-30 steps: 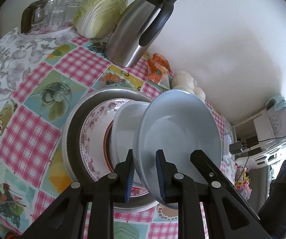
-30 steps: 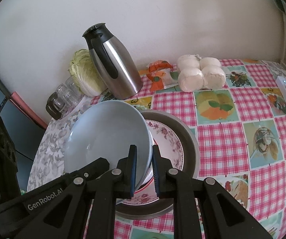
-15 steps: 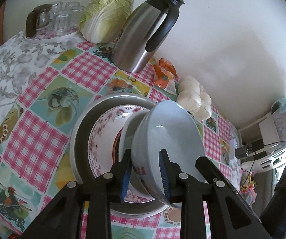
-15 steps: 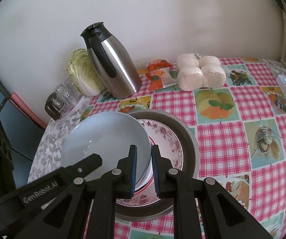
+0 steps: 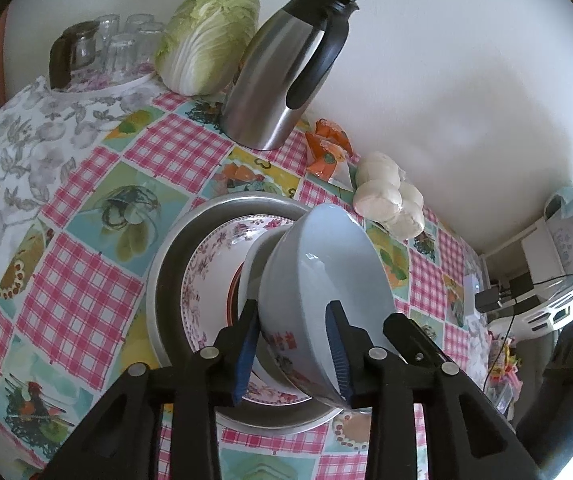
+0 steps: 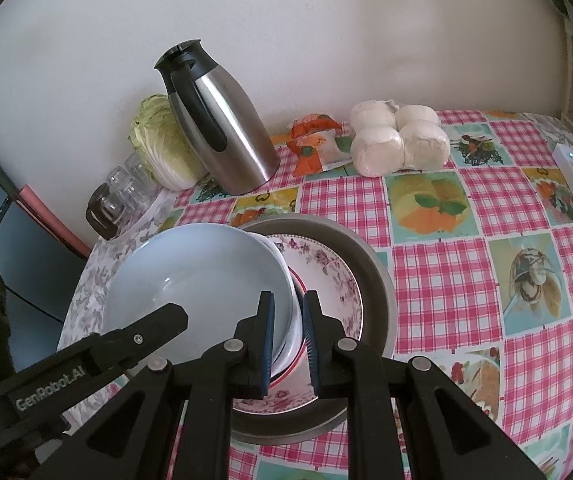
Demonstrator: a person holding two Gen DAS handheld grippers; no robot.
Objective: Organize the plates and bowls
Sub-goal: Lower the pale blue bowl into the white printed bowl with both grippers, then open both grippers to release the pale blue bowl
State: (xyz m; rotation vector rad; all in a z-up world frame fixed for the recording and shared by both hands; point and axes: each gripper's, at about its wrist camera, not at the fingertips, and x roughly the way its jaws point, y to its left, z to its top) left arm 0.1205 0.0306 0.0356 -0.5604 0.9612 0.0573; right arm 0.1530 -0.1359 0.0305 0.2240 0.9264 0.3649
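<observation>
Metal tray [image 5: 166, 280] bears floral plate [image 5: 210, 264] | blue bowl [image 5: 326, 272] tilted on stack, rim toward both grippers | left gripper [image 5: 294, 344] opening, bowl wall between jaws | right gripper [image 6: 288, 344] pinches rim, nearly closed

Bowls [image 5: 326, 280] on plate [image 5: 214, 272], in basin [image 5: 166, 280]

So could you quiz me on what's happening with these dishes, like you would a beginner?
1. True or false: the pale blue bowl sits tilted on the dish stack.
2. Which gripper is clamped on a bowl rim? A) left gripper B) right gripper
3. Fill in: the flowered plate lies inside a ___ pan.

Key: 1 true. 2 B; the left's jaws are opening, the bowl wall between them. 3 metal.
</observation>
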